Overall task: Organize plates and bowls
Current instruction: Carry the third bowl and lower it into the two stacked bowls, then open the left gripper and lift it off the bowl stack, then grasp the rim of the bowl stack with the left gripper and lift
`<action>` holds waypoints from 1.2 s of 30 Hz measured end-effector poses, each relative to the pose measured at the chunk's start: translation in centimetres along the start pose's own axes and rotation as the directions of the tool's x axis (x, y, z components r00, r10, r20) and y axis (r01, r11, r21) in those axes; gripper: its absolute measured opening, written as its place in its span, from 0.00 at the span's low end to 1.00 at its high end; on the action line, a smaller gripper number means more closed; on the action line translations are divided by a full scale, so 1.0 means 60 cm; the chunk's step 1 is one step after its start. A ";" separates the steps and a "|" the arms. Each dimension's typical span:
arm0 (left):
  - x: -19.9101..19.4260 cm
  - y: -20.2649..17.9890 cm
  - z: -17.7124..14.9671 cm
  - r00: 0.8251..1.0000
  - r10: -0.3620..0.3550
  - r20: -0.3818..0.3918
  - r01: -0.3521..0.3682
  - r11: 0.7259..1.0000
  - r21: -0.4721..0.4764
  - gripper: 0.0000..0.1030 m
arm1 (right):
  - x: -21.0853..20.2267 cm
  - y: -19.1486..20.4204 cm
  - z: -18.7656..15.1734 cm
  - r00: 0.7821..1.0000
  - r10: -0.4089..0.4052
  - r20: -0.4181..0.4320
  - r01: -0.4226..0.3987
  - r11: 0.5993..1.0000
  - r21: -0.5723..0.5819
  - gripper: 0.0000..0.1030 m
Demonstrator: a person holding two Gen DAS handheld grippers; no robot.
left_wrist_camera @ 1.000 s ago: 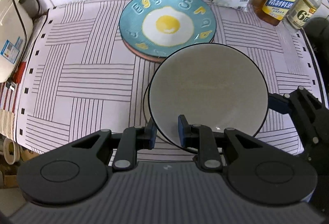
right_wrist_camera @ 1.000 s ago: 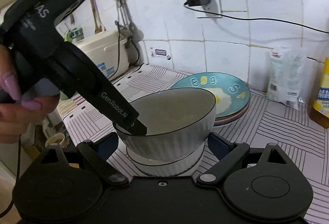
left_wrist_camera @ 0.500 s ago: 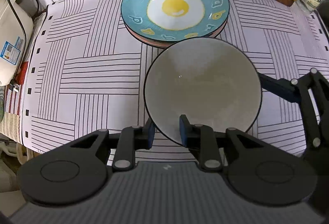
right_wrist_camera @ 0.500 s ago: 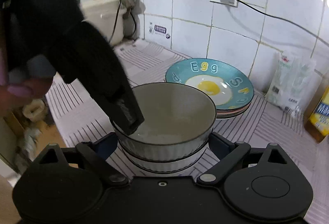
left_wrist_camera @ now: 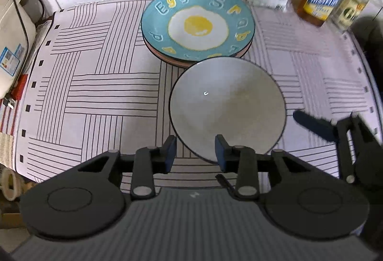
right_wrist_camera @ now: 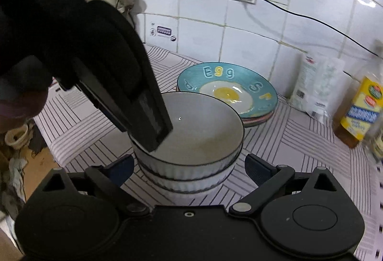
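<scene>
White ribbed bowl sits nested in the bowl stack, near edge of egg plate. Left gripper jaws parted astride its near rim; right gripper jaws wide open, flanking the stack. Striped worktop bare to the left.

Grey bowl, dark rim; teal egg-print plate; white cloth, black stripes.

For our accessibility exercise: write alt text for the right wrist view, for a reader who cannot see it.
A white ribbed bowl sits nested in a stack of bowls on a striped cloth, with the left gripper straddling its near rim. The right gripper waits open around the stack; a blue egg plate lies behind.
</scene>
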State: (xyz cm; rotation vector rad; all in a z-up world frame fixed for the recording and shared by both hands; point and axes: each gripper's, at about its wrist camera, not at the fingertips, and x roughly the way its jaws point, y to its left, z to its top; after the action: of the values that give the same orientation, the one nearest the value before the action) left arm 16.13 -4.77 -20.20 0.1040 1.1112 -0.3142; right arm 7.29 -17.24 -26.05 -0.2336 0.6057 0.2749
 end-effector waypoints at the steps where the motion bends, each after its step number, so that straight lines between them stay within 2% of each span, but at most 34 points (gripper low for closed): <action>1: -0.008 0.005 -0.003 1.000 -0.014 0.010 0.014 1.000 -0.008 0.37 | -0.005 0.000 -0.002 1.000 -0.006 0.001 0.006 1.000 0.021 0.97; 9: -0.055 0.041 -0.036 0.992 -0.078 0.094 0.082 0.996 -0.035 0.40 | -0.052 0.000 -0.030 0.999 -0.034 0.016 0.029 0.973 0.229 0.98; 12: -0.066 0.055 -0.053 0.992 -0.067 0.106 0.071 0.997 -0.034 0.39 | -0.067 0.011 -0.042 0.998 -0.060 0.032 0.051 0.973 0.223 0.98; 15: -0.085 0.075 -0.073 0.986 -0.087 0.142 0.092 0.995 -0.025 0.39 | -0.082 0.039 -0.053 0.984 -0.164 0.075 0.152 0.977 0.148 0.98; 17: -0.092 0.085 -0.086 0.982 -0.098 0.158 0.102 0.995 -0.017 0.40 | -0.086 0.049 -0.060 0.975 -0.192 0.109 0.180 0.977 0.117 0.98; 23: -0.091 0.112 -0.102 0.968 -0.144 0.204 0.157 0.987 -0.046 0.40 | -0.083 0.046 -0.064 0.982 -0.155 0.108 0.131 0.970 0.203 0.98; 28: -0.082 0.133 -0.101 0.957 -0.206 0.203 0.233 0.965 -0.121 0.52 | -0.042 0.037 -0.071 0.990 -0.120 0.077 0.100 0.971 0.217 0.98; 32: -0.064 0.128 -0.089 0.958 -0.210 0.198 0.237 0.964 -0.124 0.63 | 0.001 0.033 -0.077 0.995 -0.071 0.072 0.055 0.976 0.210 0.98; 36: -0.032 0.123 -0.067 0.954 -0.238 0.184 0.268 0.950 -0.160 0.72 | 0.050 0.030 -0.086 0.995 -0.087 0.051 0.074 0.973 0.220 0.98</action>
State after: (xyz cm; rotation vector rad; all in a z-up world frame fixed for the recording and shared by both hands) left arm 14.11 3.61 -20.82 -0.2279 0.9858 -0.4405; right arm 6.36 -16.52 -32.17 -0.0379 0.5599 0.1351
